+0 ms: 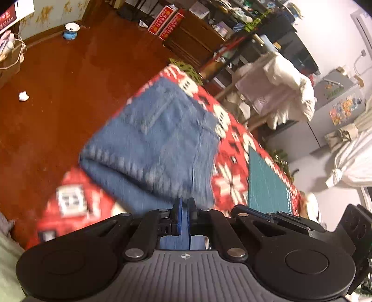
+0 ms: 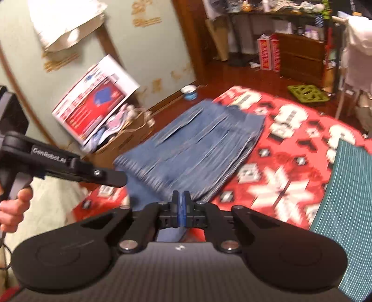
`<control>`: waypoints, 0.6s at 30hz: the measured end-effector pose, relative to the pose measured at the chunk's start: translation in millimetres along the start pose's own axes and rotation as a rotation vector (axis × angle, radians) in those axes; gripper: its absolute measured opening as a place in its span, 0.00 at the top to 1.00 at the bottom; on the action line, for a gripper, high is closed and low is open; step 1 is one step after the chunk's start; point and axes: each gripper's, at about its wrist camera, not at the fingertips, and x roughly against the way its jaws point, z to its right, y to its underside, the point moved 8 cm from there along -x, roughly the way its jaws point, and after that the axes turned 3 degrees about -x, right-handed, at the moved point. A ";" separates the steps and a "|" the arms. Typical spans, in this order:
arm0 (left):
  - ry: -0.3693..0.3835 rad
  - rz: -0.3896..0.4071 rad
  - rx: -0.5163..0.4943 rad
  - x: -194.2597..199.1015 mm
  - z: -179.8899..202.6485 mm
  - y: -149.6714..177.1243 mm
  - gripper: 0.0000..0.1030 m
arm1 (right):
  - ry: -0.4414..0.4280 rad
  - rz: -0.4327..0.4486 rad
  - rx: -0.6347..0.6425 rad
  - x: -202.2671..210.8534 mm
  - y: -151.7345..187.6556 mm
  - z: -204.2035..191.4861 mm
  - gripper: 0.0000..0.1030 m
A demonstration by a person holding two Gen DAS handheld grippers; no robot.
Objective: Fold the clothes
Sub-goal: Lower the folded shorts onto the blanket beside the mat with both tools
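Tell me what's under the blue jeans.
The jeans lie on a red blanket with white and black snowflake patterns, which shows around them. Whatever sits directly beneath the denim is covered.

Pretty clearly someone's lived-in home: a pet bowl (image 1: 71,29) is sitting on the red wooden floor (image 1: 69,76), cluttered shelves (image 2: 274,16) are lining the wall, and a fridge (image 1: 334,109) is wearing magnets.
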 end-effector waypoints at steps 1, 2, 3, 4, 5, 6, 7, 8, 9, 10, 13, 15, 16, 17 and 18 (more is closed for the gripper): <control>-0.004 0.004 -0.004 -5.2 -0.6 -10.1 0.96 | 0.008 0.009 -0.014 -5.8 -8.6 5.9 0.98; -0.015 0.005 -0.010 -11.7 -1.6 -19.3 0.96 | 0.015 0.018 -0.030 -13.7 -17.4 12.5 0.98; -0.028 0.004 -0.018 -18.6 -2.8 -28.2 0.96 | 0.019 0.025 -0.047 -20.8 -26.0 18.7 0.98; -0.040 0.003 -0.025 -24.6 -4.6 -35.9 0.96 | 0.020 0.029 -0.062 -26.6 -34.6 25.6 0.98; -0.048 0.003 -0.028 -31.6 -6.4 -43.9 0.96 | 0.021 0.032 -0.078 -36.2 -43.0 33.1 0.98; -0.057 0.004 -0.029 -39.2 -8.1 -52.0 0.96 | 0.022 0.034 -0.094 -45.8 -51.4 40.6 0.98; -0.065 0.005 -0.030 -46.8 -9.9 -60.2 0.96 | 0.024 0.038 -0.109 -55.1 -58.7 47.3 0.98; -0.074 0.006 -0.031 -54.5 -11.6 -68.3 0.97 | 0.025 0.040 -0.124 -66.7 -66.3 54.2 0.98; -0.082 0.006 -0.032 -62.1 -13.4 -76.5 0.96 | 0.026 0.041 -0.139 -78.2 -73.7 61.1 0.98; -0.087 0.009 -0.025 -69.9 -15.0 -85.2 0.96 | 0.030 0.046 -0.152 -87.9 -80.4 67.5 0.98; -0.106 0.008 -0.024 -90.8 -16.9 -106.1 0.96 | 0.023 0.052 -0.183 -118.9 -99.7 82.1 0.98; -0.131 -0.003 -0.041 -103.8 -17.3 -117.4 0.96 | 0.032 0.035 -0.191 -140.1 -108.3 90.2 0.98; -0.135 -0.007 -0.048 -109.6 -17.0 -122.6 0.97 | 0.036 0.025 -0.193 -149.5 -111.0 93.4 0.98; -0.138 -0.013 -0.048 -115.5 -17.5 -127.8 0.97 | 0.041 0.018 -0.195 -157.4 -112.6 97.1 0.98; -0.134 -0.019 -0.040 -121.1 -18.2 -132.7 0.97 | 0.046 0.011 -0.197 -165.2 -114.2 100.8 0.98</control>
